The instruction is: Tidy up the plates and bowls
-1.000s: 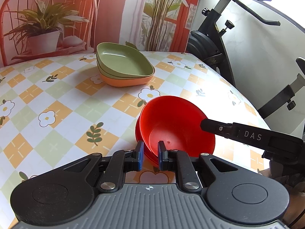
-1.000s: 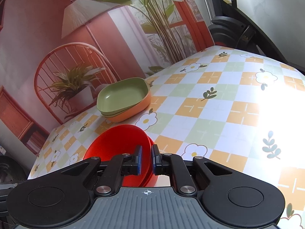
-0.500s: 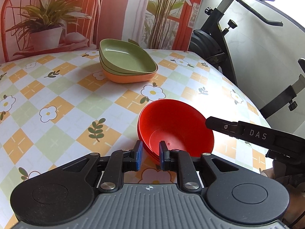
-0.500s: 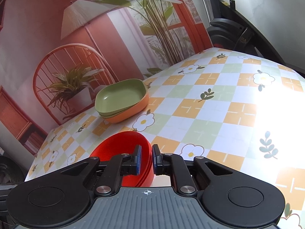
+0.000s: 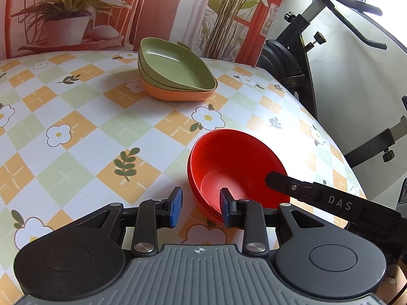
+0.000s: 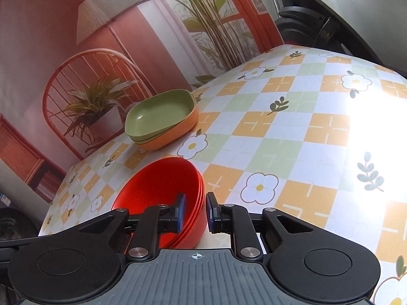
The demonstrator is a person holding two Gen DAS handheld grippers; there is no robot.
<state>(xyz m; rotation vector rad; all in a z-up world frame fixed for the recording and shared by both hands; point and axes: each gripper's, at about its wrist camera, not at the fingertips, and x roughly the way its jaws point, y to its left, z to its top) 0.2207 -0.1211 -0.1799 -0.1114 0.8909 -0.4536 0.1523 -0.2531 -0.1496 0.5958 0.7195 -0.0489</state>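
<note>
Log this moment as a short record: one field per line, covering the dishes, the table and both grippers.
surface: table with a checked flower-pattern cloth
bowls: stack of red bowls resting on the table, near edge
plates: green plates nested on an orange plate, farther back
left gripper: open, jaws straddling the near rim of the bowl stack
right gripper: open, jaws straddling the rim on the stack's other side
background: exercise bike; printed plant backdrop

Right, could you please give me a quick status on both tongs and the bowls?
Left tongs open, astride near rim of red bowl stack. Right tongs open, astride far rim. Green-on-orange plates stacked beyond. Nothing in the way.
</note>
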